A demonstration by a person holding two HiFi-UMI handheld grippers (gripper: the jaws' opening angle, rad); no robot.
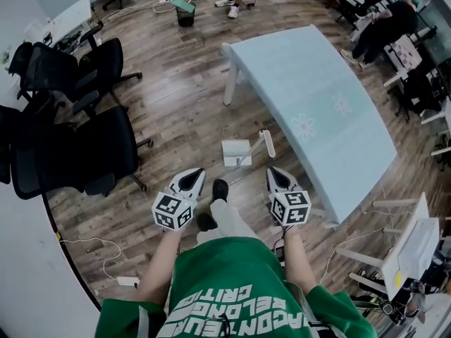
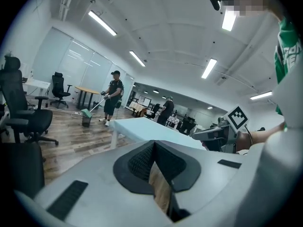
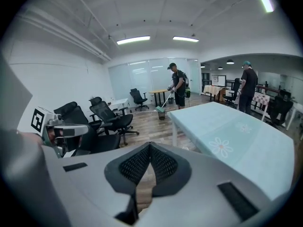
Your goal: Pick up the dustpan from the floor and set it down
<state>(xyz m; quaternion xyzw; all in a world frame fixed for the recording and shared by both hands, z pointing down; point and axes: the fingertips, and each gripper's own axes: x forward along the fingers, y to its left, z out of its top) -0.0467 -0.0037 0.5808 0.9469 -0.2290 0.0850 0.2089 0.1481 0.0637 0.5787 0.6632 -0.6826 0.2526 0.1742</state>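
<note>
Wood-plank floor [image 1: 176,104] all across this open office, black office chairs [image 1: 77,146] bunched on the left, and a long pale-blue desk [image 1: 317,104] with white flower prints running off to the right. And the white dustpan [image 1: 236,152] is down on the floor, flat pan on the planks, its handle slanting up and right toward the desk's near edge. It sits just ahead of the wearer's dark shoe [image 1: 220,189], untouched, clear of both tools.

Left gripper [image 1: 197,173] hangs to the left of that shoe, short of the pan. Its own view has the fingers [image 2: 137,162] meeting at the tips, nothing between them, only floor showing through the slit lower down.

Right gripper [image 1: 272,170] is on the other side, near the handle's top end but apart from it. Its fingers [image 3: 165,164] are pressed together too, and empty.

Far back, another person [image 3: 178,86] is standing and sweeping beside a small dark bin [image 1: 184,14]
</note>
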